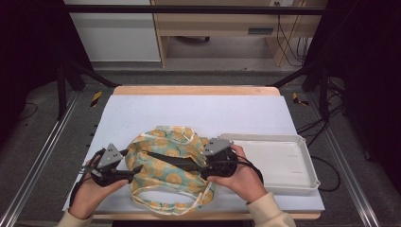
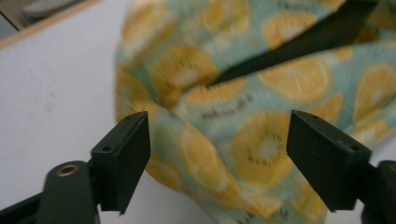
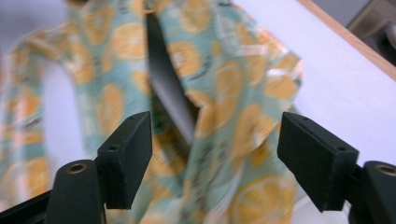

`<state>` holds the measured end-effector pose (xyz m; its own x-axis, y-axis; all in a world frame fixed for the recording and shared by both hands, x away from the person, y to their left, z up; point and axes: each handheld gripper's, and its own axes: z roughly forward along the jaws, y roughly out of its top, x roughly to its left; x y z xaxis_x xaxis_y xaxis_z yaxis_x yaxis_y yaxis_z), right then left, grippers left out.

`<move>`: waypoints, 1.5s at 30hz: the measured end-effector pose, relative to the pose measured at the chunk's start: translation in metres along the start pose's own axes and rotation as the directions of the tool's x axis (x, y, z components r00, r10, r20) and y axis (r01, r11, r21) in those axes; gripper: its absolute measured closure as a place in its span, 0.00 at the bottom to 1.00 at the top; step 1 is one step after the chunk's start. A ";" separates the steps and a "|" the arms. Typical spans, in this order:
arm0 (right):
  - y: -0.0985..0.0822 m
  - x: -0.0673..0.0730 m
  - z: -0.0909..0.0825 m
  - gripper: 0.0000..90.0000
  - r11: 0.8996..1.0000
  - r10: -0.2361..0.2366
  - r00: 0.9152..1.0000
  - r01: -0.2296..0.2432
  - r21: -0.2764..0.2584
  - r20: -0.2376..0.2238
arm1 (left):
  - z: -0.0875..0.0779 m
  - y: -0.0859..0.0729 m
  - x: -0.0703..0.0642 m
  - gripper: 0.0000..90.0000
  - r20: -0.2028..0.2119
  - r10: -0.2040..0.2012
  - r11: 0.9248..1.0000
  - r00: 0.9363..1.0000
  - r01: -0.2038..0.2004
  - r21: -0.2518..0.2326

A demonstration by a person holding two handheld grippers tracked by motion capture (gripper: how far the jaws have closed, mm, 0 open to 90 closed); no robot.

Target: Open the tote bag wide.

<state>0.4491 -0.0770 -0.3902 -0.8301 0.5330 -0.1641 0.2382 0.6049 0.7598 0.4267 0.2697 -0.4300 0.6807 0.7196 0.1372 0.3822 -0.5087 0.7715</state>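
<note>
One patterned bag (image 1: 170, 168) (two claws apart)

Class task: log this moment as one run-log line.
left gripper: open, at bag edge | right gripper: open | orange-slice print bag: crumpled on white mat | white tray: right of bag

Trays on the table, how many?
1. A white tray sits on the table's right side, just right of the lemon-print cloth and the right gripper. The cloth's folds could hide something small, not another tray.
</note>
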 end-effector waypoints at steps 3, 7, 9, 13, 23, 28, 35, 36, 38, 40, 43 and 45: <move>0.005 -0.007 0.014 0.27 0.999 0.032 1.000 -0.032 0.015 0.002 | 0.008 -0.009 -0.004 0.19 0.022 -0.020 1.000 1.000 0.019 0.019; 0.008 -0.007 0.031 0.27 0.998 0.035 0.999 -0.035 0.054 0.006 | 0.020 -0.011 -0.011 0.18 0.049 -0.009 0.998 0.999 0.007 0.058; 0.009 -0.005 0.036 0.27 0.997 0.028 1.000 -0.028 0.071 0.007 | 0.023 -0.012 -0.014 0.18 0.045 0.000 0.997 0.999 -0.003 0.071; 0.012 -0.003 0.043 0.31 0.996 0.009 1.000 -0.010 0.092 0.013 | 0.026 -0.014 -0.014 0.20 0.049 -0.005 0.997 0.999 0.001 0.080; 0.015 -0.006 0.050 0.87 0.989 -0.038 0.998 0.031 0.143 0.043 | 0.026 -0.015 -0.014 0.28 0.050 0.001 0.996 0.999 -0.006 0.084; 0.014 -0.008 0.049 0.98 0.992 -0.021 0.999 0.016 0.123 0.036 | 0.026 -0.015 -0.014 0.34 0.054 0.005 0.996 0.999 -0.010 0.086; 0.012 -0.007 0.049 0.99 0.994 -0.017 1.000 0.016 0.107 0.013 | 0.026 -0.014 -0.017 0.51 0.059 0.025 0.995 0.998 -0.030 0.091; 0.012 -0.006 0.049 0.99 0.994 -0.014 1.000 0.013 0.107 0.009 | 0.026 -0.013 -0.017 0.54 0.055 0.029 0.995 0.998 -0.033 0.090; 0.012 -0.006 0.049 0.99 0.994 -0.014 1.000 0.014 0.104 0.005 | 0.025 -0.013 -0.018 0.61 0.053 0.040 0.995 0.998 -0.045 0.093; 0.012 -0.005 0.048 1.00 0.995 -0.008 1.000 0.007 0.100 0.001 | 0.025 -0.013 -0.018 0.67 0.054 0.043 0.994 0.998 -0.048 0.097; 0.012 -0.006 0.048 1.00 0.995 -0.007 1.000 0.008 0.098 -0.006 | 0.025 -0.013 -0.018 0.77 0.061 0.054 0.992 0.997 -0.060 0.110; 0.012 -0.006 0.047 1.00 0.995 -0.004 1.000 0.005 0.098 -0.009 | 0.025 -0.013 -0.018 0.84 0.060 0.062 0.992 0.996 -0.068 0.111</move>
<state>0.4807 -0.0448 -0.4098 -0.8356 0.5250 -0.1616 0.2823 0.6628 0.6935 0.4250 0.2517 -0.4575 0.7396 0.6569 0.1468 0.4016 -0.6057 0.6869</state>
